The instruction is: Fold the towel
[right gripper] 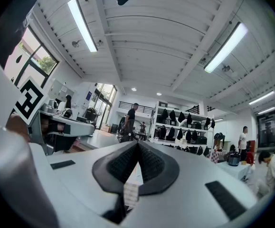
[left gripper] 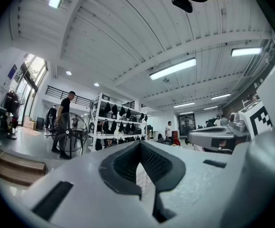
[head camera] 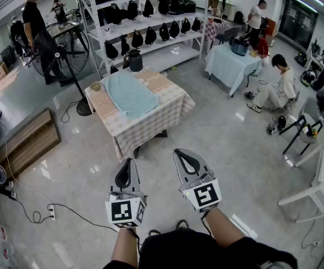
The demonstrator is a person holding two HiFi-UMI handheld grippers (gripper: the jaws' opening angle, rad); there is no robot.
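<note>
The table [head camera: 164, 116] stands ahead of you, well apart from your grippers. The towel [head camera: 131, 94] lies spread on its top. Your left gripper [head camera: 129, 161] and right gripper [head camera: 180, 152] sit level, side by side, each with its jaws pressed together.

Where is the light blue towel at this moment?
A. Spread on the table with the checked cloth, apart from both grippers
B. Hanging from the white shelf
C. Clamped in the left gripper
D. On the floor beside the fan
A: the towel lies flat on the table, while the left gripper and right gripper are shut, empty and well short of it.
</note>
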